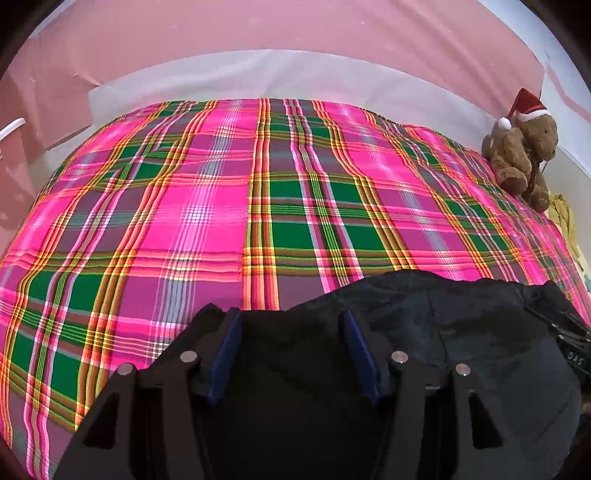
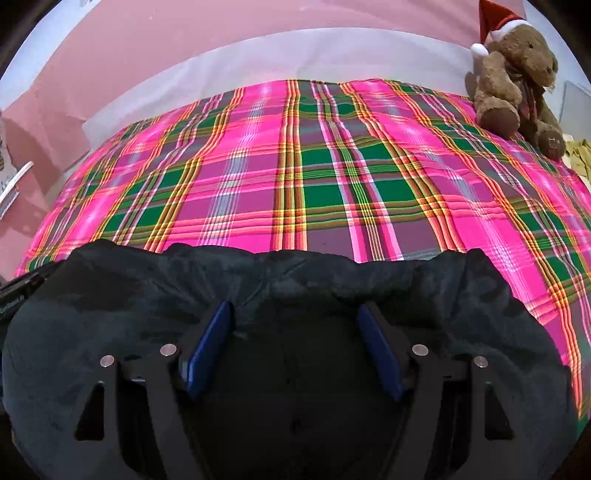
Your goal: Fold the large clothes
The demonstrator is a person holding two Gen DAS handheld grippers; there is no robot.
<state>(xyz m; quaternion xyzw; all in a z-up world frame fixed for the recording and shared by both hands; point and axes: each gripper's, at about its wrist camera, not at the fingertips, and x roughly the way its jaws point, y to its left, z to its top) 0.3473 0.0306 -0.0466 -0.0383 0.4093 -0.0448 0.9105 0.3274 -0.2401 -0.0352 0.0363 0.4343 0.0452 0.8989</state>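
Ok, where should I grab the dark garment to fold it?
Take the dark garment along its far bunched edge, one tong set near each end. Come from the near side, over the cloth: that edge is raised in ridges against the plaid cover, so pads can pinch it.

A plaid bedspread [image 1: 207,206] is showing hot pink, green, orange and yellow checks with thin white lines. A dark navy, nearly black garment [image 2: 332,280] is lying plain and unpatterned at six o'clock. At two o'clock a brown teddy bear [image 1: 524,155] is wearing a red hat trimmed white. Blue pads [image 2: 207,347] are lining black gripper fingers. A pink wall [image 1: 258,26] is showing at twelve.
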